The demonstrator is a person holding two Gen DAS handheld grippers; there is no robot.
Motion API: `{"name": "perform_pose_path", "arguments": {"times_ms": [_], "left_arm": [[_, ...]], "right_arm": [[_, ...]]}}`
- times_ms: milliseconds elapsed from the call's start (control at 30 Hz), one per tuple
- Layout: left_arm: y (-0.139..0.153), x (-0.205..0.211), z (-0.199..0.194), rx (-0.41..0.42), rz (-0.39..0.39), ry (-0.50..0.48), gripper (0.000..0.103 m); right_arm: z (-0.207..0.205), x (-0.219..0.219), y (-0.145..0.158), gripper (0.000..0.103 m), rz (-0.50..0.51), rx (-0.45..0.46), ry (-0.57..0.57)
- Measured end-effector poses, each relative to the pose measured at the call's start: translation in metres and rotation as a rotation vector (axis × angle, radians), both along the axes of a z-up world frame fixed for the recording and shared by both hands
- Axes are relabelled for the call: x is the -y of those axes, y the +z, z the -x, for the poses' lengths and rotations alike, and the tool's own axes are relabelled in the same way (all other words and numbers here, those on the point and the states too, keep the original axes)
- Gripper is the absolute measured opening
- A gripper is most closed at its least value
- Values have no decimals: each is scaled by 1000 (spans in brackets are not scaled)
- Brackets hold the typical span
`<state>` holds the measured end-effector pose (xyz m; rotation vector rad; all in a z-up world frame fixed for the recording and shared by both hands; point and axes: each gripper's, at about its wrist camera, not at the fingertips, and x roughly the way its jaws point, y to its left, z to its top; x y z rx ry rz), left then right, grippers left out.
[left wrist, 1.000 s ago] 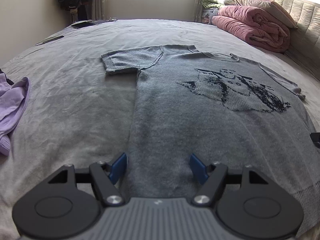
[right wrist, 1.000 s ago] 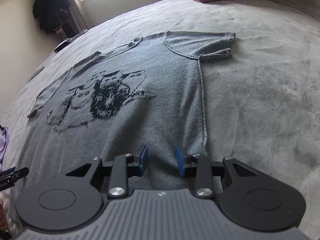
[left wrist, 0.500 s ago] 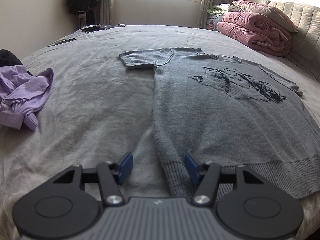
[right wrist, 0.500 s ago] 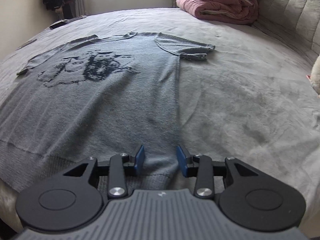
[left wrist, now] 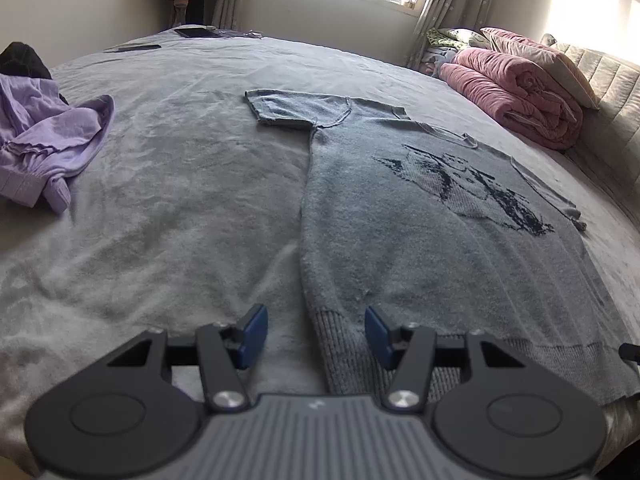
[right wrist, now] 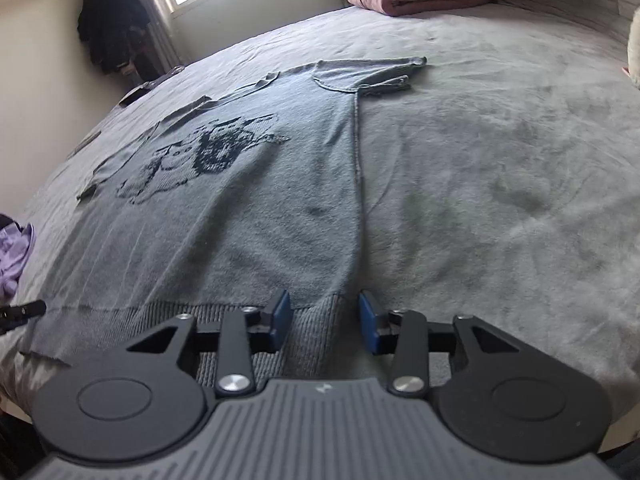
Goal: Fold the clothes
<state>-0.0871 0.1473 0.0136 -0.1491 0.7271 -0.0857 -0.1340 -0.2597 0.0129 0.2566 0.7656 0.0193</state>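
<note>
A grey knitted short-sleeved sweater (left wrist: pixel 420 240) with a dark animal picture lies flat, front up, on the bed; it also shows in the right wrist view (right wrist: pixel 248 208). My left gripper (left wrist: pixel 316 336) is open, its blue pads straddling the sweater's ribbed hem at its left bottom corner. My right gripper (right wrist: pixel 324 316) is open, its pads straddling the ribbed hem at the right bottom corner. Neither holds anything.
The bed has a grey cover (left wrist: pixel 160 208). A crumpled lilac garment (left wrist: pixel 44 144) lies at the left. Rolled pink quilts (left wrist: pixel 516 100) and pillows lie by the headboard. Dark flat items (left wrist: pixel 196 33) lie at the far edge. Dark clothes (right wrist: pixel 108 28) hang by the window.
Both grippers have drawn back from over the sweater's body to its bottom hem corners. Both stay open.
</note>
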Motion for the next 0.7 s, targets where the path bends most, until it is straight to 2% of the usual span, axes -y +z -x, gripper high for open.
{"name": "perform_pose_path", "arguments": {"times_ms": [33,67,100,133,233,367,500,600,700], "left_arm": [[0,2,0,5,-18,-4,30],[0,3,-1,6,-22,-6,22],[1,2,-1,3,-17,-8,7],[1,0,-2,0,-6,-7,5],[7,-6,-1,3,41,-17,4],[19,-14,7,78,124,-47,3],[26,-26,16,99,219,-30,3],[27,-26,23,115,207,-30,3],[22,-18,20,96,124,-33,3]], "right_arm": [[1,-5,0,22,26,7,3],[1,-7,1,7,40,13,5],[1,-7,2,6,48,22,5],[2,-5,3,5,56,34,2],[3,-5,7,4,126,65,-18],[8,-11,14,4,274,101,-49],[20,-5,30,4,263,177,-79],[34,-2,40,4,215,217,-98],[21,-3,25,4,233,117,-115]]}}
